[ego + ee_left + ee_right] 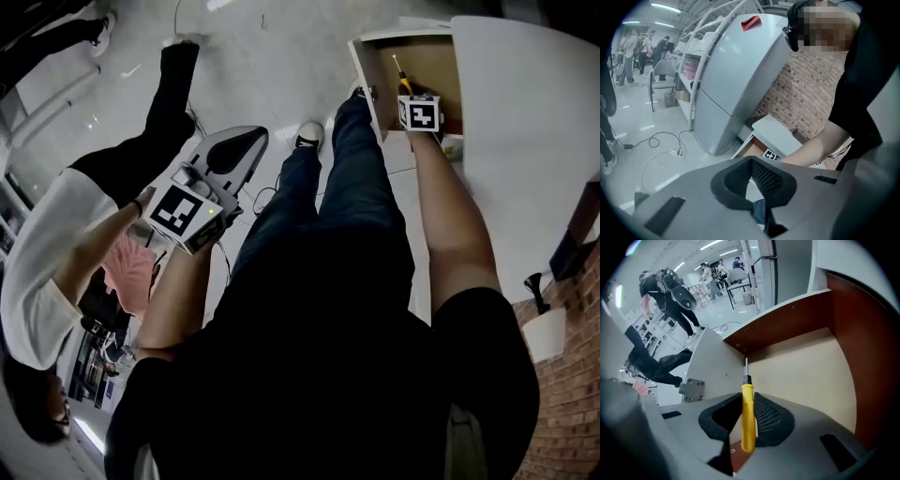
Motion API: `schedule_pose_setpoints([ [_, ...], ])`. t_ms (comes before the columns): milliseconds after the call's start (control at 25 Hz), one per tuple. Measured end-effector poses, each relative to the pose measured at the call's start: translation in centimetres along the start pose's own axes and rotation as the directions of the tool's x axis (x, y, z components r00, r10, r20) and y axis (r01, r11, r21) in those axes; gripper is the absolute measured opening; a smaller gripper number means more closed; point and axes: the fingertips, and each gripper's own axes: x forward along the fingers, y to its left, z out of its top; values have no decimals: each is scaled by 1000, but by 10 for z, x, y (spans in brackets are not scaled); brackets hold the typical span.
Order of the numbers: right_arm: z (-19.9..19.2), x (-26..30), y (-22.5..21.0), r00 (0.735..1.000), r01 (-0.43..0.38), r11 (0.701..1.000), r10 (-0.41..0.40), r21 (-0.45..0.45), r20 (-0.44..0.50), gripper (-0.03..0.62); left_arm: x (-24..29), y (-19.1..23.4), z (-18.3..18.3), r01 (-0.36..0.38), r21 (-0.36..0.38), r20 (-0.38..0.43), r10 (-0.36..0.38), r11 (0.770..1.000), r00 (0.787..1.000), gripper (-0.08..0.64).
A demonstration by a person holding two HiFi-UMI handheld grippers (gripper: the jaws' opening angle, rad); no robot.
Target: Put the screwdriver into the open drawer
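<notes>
Screwdriver (748, 399), yellow-handled, sits clamped between the two dark pads of the right gripper (749, 423), which press on the handle from either side. Its black collar and thin metal shaft stick out past the pads, pointing into the drawer (806, 371). In the head view the tool lies within the drawer's outline, over its pale floor; whether it touches that floor cannot be told. The drawer is pulled open, with reddish-brown side walls and a white front panel (710, 357) beside the shaft. In the head view, a bare forearm (448, 211) reaches from the person's body to this gripper, and the white cabinet top (525, 122) lies just right of the drawer.

The left gripper (751, 161) is well apart from the drawer, held up at the person's left side, its pad tips pressed together with nothing between them. Beyond it stand a large grey cabinet (736, 79) and a brick wall (806, 93), and a cable (661, 140) trails on the floor.
</notes>
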Motion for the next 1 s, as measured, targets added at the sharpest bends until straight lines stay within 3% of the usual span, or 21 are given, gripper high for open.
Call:
schedule_pose_setpoints([
  [240, -4, 22, -3, 999, 2, 1000, -2, 1, -42, 87, 5, 7, -16, -14, -58, -37, 12, 998, 999, 18],
  [680, -9, 47, -7, 995, 7, 1000, -7, -3, -95, 87, 10, 12, -28, -33, -99, -42, 29, 995, 999, 17],
  [840, -2, 52, -8, 997, 12, 1000, -13, -14, -72, 87, 12, 11, -31, -39, -109, -43, 34, 993, 998, 17],
  [1000, -18, 63, -6, 992, 8, 1000, -7, 7, -128, 86, 10, 13, -37, -48, -116, -53, 42, 992, 998, 17],
])
